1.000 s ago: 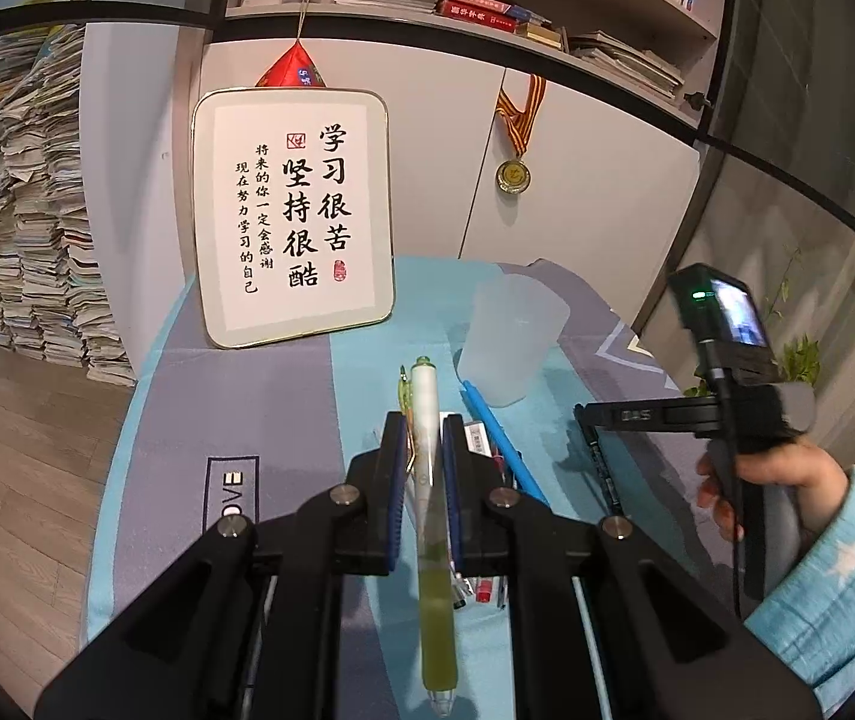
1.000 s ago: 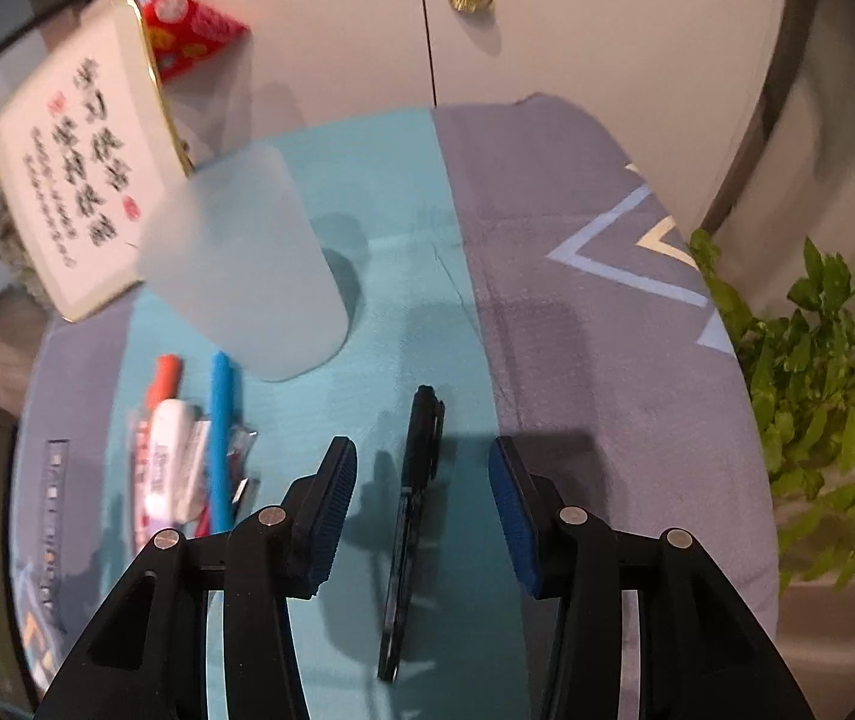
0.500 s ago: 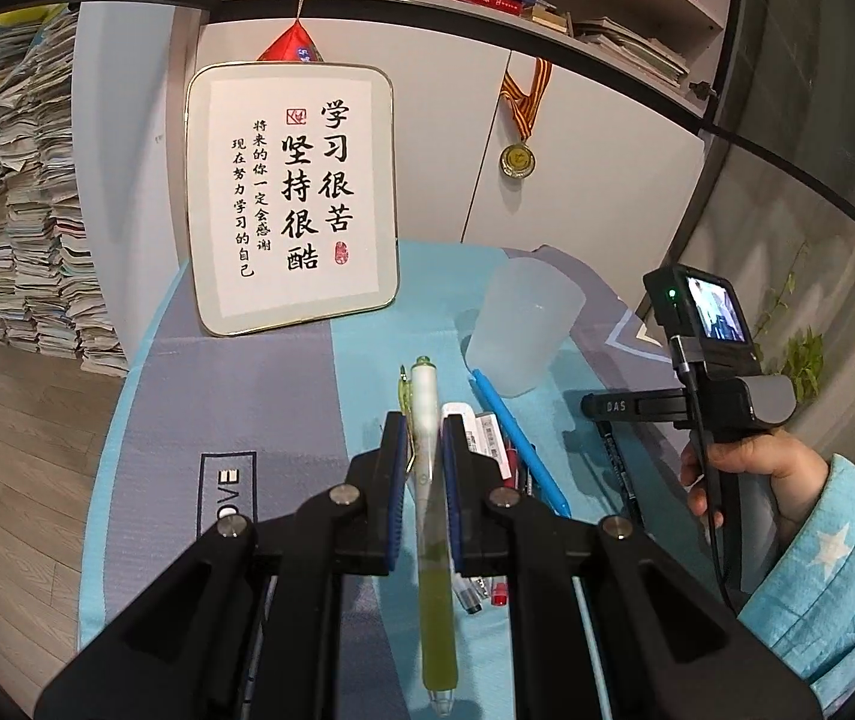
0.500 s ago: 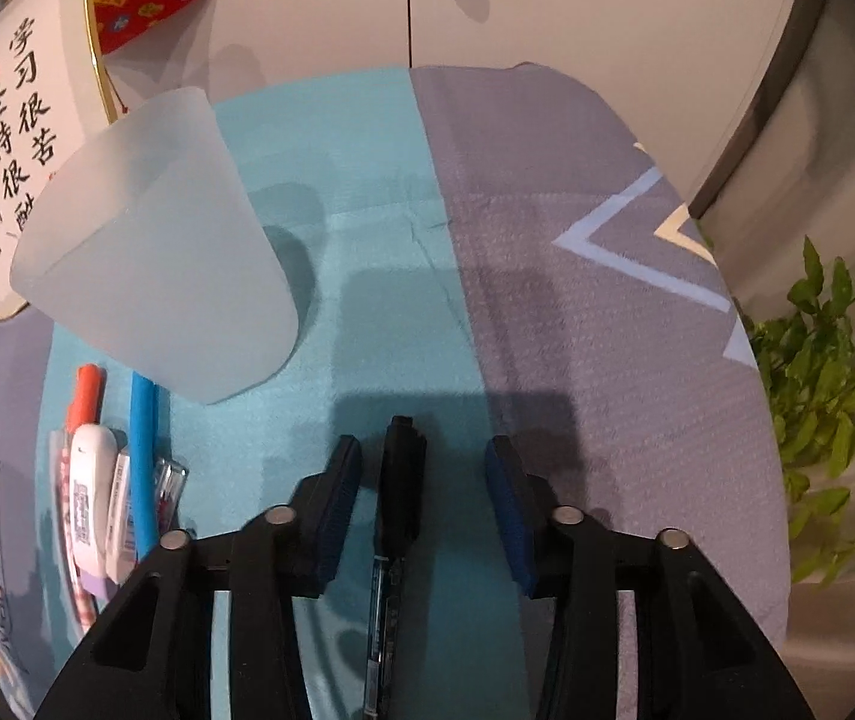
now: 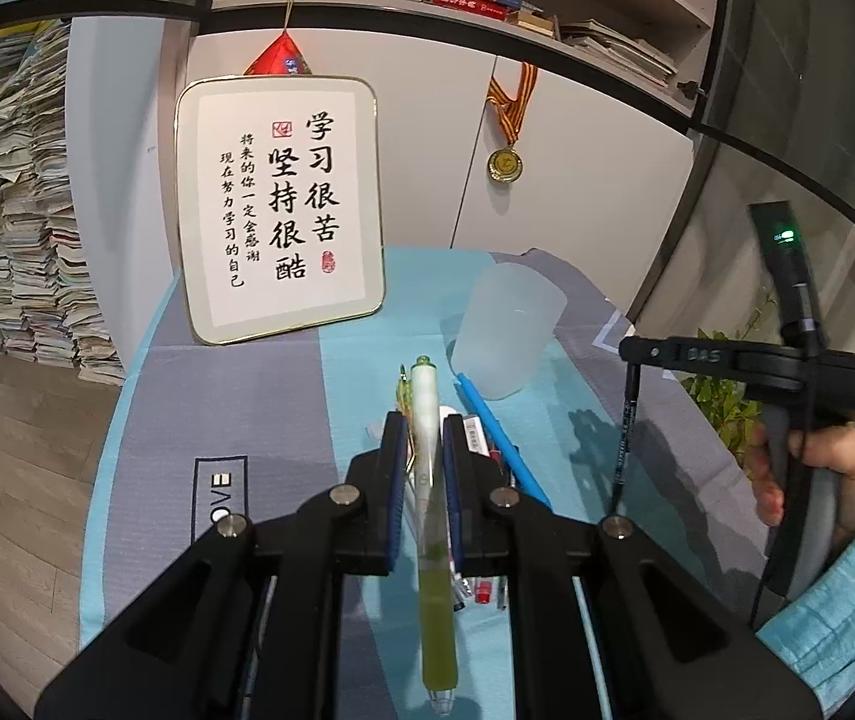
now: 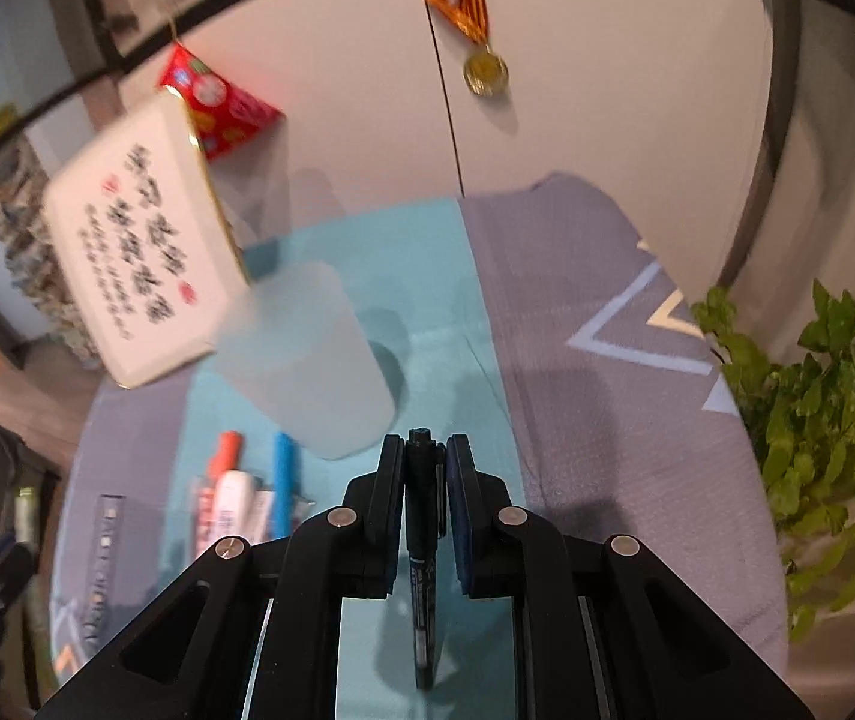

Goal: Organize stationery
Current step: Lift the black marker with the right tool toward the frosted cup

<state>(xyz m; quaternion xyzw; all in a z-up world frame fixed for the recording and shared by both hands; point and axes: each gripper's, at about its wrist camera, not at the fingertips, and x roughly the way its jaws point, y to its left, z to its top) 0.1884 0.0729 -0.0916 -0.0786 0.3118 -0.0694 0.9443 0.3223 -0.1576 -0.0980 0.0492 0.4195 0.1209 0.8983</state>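
Observation:
My left gripper (image 5: 424, 438) is shut on a white and green pen (image 5: 432, 516) and holds it above the table. My right gripper (image 6: 425, 459) is shut on a black pen (image 6: 423, 570), lifted off the cloth; in the left wrist view that black pen (image 5: 626, 432) hangs tip down from the right gripper (image 5: 637, 354). A frosted plastic cup (image 5: 508, 330) stands upright on the teal cloth, just left of the right gripper in the right wrist view (image 6: 307, 360). Several loose pens, among them a blue pen (image 5: 502, 438), lie under my left gripper.
A framed calligraphy board (image 5: 280, 210) leans at the back left of the table. The loose pens also show in the right wrist view (image 6: 247, 498). A green plant (image 6: 829, 420) stands past the table's right edge. A medal (image 5: 505, 162) hangs on the cabinet behind.
My right gripper closed on the black pen and lifted it off the cloth, now hanging tip down. My left gripper still holds the white and green pen, a little higher.

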